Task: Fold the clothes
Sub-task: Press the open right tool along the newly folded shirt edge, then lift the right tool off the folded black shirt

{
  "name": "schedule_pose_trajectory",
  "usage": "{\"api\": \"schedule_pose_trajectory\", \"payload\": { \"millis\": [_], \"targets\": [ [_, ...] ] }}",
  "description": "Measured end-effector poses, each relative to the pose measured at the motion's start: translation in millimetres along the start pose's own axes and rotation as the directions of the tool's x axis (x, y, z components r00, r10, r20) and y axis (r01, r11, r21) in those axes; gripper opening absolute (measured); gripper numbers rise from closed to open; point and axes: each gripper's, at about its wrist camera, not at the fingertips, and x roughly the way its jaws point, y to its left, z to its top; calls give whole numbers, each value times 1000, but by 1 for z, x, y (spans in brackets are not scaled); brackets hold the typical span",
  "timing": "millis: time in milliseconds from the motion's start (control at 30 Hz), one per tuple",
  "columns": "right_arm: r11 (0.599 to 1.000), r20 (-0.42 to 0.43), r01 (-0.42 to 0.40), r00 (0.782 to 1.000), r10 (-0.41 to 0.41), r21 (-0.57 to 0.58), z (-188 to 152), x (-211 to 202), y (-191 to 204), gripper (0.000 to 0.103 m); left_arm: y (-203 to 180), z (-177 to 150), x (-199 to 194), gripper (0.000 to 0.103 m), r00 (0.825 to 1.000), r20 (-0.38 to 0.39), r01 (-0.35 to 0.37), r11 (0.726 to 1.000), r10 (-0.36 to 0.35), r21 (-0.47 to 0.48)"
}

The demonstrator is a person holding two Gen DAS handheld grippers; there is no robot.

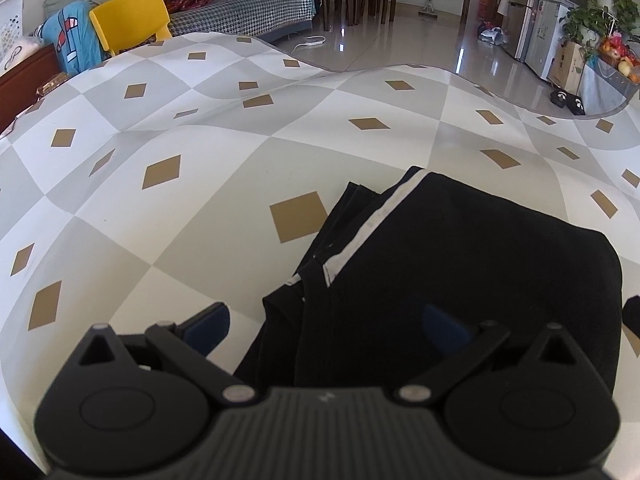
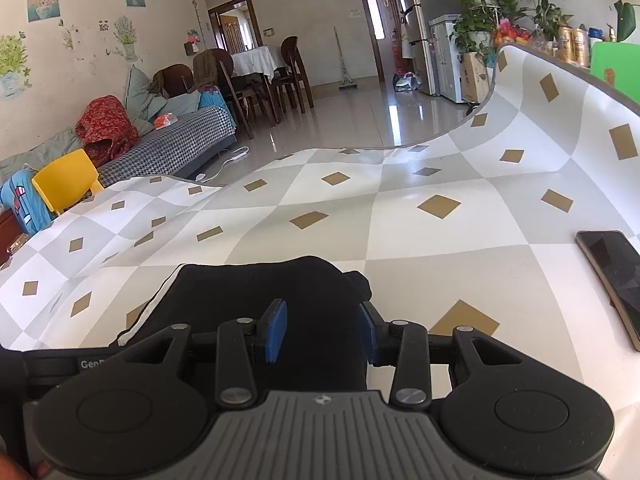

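A black garment [image 1: 460, 264] with a thin white stripe lies folded into a thick stack on the surface [image 1: 200, 184], which is covered by a cloth of grey and white checks with tan diamonds. The stack sits close to the near edge, well away from the far edge, where the cloth curls upward. The left gripper [image 1: 326, 324] hangs over the stack's near left corner, its jaws spread wide and holding nothing; one blue pad is over the cloth, the other over the black fabric. The right gripper [image 2: 322, 330] has its jaws partly open above the stack, not pressing it. A dark phone [image 2: 616, 276] lies near the right edge.
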Motion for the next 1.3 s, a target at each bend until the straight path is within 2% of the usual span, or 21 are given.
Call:
{"api": "schedule_pose_trajectory", "payload": {
  "millis": [267, 400, 467, 700, 967, 1167, 1300],
  "targets": [
    [999, -44, -39, 998, 37, -28, 2, 30, 10, 37, -2, -1, 16, 103, 1000, -21, -1, 1000, 1, 9],
    [1000, -83, -30, 996, 30, 2, -2, 45, 9, 40, 0, -1, 24, 103, 999, -44, 14, 1000, -15, -13],
    [1000, -93, -20, 995, 19, -8, -2, 50, 9, 40, 3, -1, 27, 103, 999, -47, 23, 999, -25, -39],
    [998, -99, 4, 995, -11, -69, -4, 58, 14, 40, -4, 2, 31, 103, 999, -35, 12, 999, -13, -33],
    [984, -84, 67, 993, -82, -162, -6, 62, 18, 40, -11, 6, 34, 103, 999, -31, 15, 999, -16, -31],
    [981, -86, 127, 986, -140, -148, 0, 64, 12, 40, -24, 11, 39, 103, 998, -32, 46, 999, -46, 2],
    [990, -94, 125, 987, -131, -71, 5, 58, 8, 41, -26, 13, 39, 103, 997, -43, 62, 998, -62, 10]
  ]
}}
